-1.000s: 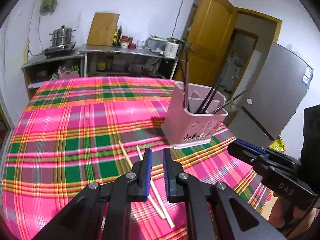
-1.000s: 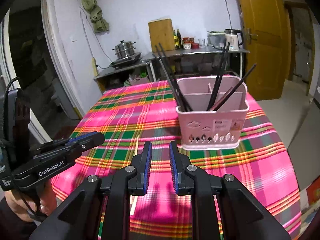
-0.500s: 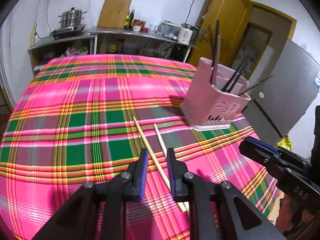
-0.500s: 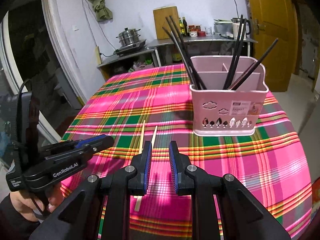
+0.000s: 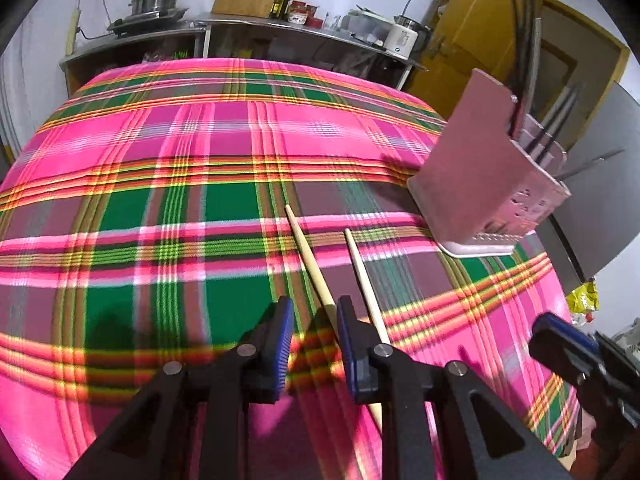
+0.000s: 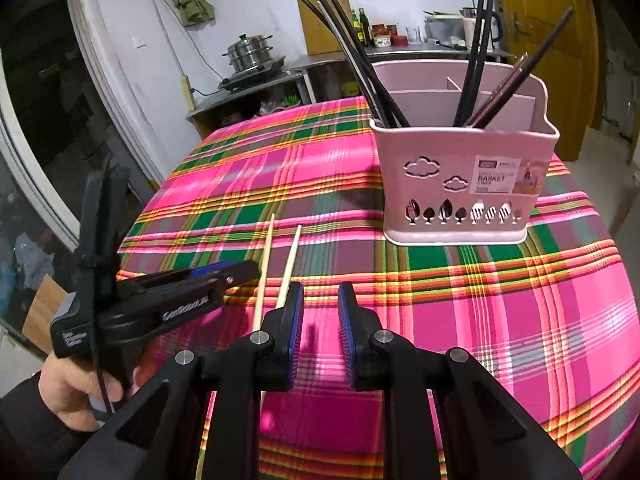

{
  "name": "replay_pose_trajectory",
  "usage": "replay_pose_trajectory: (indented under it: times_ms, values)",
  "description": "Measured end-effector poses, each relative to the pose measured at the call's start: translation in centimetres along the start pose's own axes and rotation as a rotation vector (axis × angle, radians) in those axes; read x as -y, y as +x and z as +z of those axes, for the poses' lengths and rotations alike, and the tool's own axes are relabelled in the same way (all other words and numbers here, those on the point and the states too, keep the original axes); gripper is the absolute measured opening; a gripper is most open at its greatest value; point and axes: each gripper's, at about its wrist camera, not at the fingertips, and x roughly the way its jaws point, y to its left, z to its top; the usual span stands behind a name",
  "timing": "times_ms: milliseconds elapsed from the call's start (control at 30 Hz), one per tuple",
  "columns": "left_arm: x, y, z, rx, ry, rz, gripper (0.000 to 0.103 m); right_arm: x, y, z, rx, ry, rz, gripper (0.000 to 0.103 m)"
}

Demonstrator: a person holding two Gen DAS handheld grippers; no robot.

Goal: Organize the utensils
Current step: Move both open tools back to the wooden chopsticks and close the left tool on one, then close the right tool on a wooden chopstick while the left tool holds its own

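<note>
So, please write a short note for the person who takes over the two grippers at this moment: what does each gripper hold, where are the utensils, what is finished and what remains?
Left gripper: open, holds nothing, low over the tablecloth, one wooden chopstick runs between its fingers.
Right gripper: open, empty, above the cloth nearer the pink basket.
The second wooden chopstick lies beside the first, apart, both flat on the cloth.
Done: dark chopsticks already stand in the basket.
Left: grasp the two wooden chopsticks and put them into the basket.
</note>
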Motion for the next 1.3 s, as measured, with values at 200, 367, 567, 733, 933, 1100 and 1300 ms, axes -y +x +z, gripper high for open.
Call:
replay_pose_trajectory:
  times_ms: [200,367,567,733,933,1100,1300]
  values:
    - [1.1,1.0,0.9,0.018,0.067,0.069,0.012,0.5,0.9,0.0,-0.017,0.014,0.002,0.018]
    - [-0.1,0.1,0.1,0.013,0.084,0.052,0.007,-0.2,1.7,0.3,-0.025,0.005,0.013,0.018]
    - [-3.6,-2.5,-1.9,0.021,0.044,0.079,0.006,-1.4,3.5,0.8,-0.042,-0.015,0.036,0.018]
    - [-5.8,-3.7,-2.3,0.023,-0.002,0.086,0.006,-2.6,6.1,1.6,-0.073,-0.032,0.050,0.018]
    - [-6.5,-3.3,-1.2,0.007,-0.014,0.085,0.007,-3.6,9.0,2.3,-0.113,-0.068,0.032,0.018]
    - [-6.0,-2.5,-0.4,0.001,0.043,0.107,0.007,-4.0,10.5,2.6,-0.137,-0.084,0.010,0.018]
    - [-5.9,-1.8,0.3,0.002,0.069,0.110,0.007,-4.3,11.9,3.3,-0.149,-0.109,-0.020,0.018]
